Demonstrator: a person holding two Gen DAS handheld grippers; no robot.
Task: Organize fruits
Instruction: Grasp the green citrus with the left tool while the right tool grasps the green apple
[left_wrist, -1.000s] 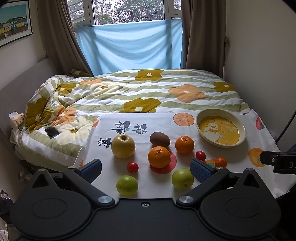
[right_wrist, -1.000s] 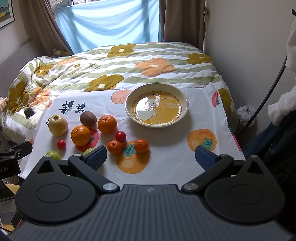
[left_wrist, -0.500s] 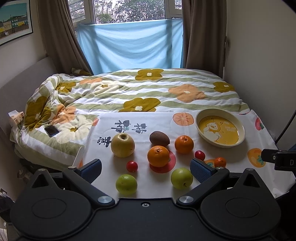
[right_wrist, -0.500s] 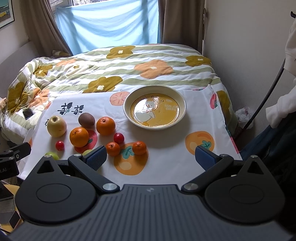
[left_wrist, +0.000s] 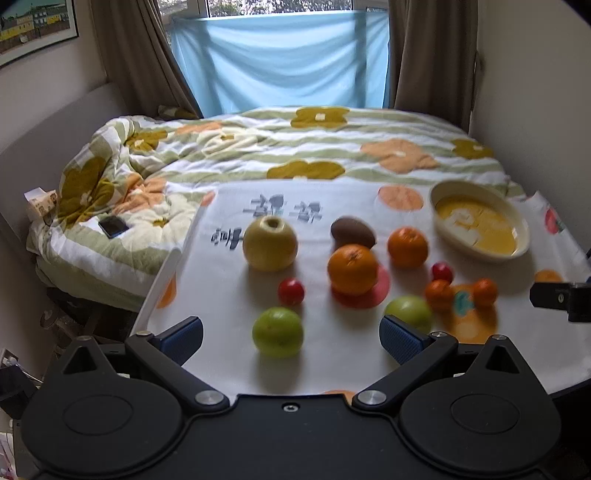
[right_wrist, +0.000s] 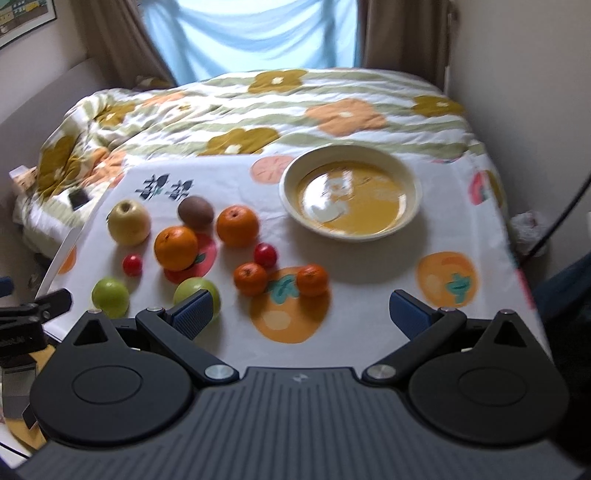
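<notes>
Both tools spread wide, nothing between the pads: left tool (left_wrist: 291, 330) low over the near left edge of the surface (left_wrist: 229, 295), right tool (right_wrist: 301, 310) over the near middle. No fruit in the bowl yet, so the step in hand, by the look of it, a first pick.

Nearest the left tool, a green apple (left_wrist: 277, 331), almost centred between its pads; a second green apple (right_wrist: 197, 295) partly behind the right tool's left pad. Just beyond, two small mandarins (right_wrist: 250, 278) (right_wrist: 312, 280) on a printed orange patch, with two cherry tomatoes (right_wrist: 132, 264) (right_wrist: 265, 255) to either side. Farther still, two big oranges (right_wrist: 176, 247) (right_wrist: 237, 226), a yellow apple (right_wrist: 129, 222) far left, a brown kiwi (right_wrist: 195, 211) behind. Farthest, to the right, the empty yellow bowl (right_wrist: 410, 184), well apart from the fruit.

For a clean pick: square up on one fruit, pads level with its widest part, close gently to avoid rolling or bruising. Nearest fruit first, to keep from knocking neighbours. Some motion blur in both views; slower approach advisable.
</notes>
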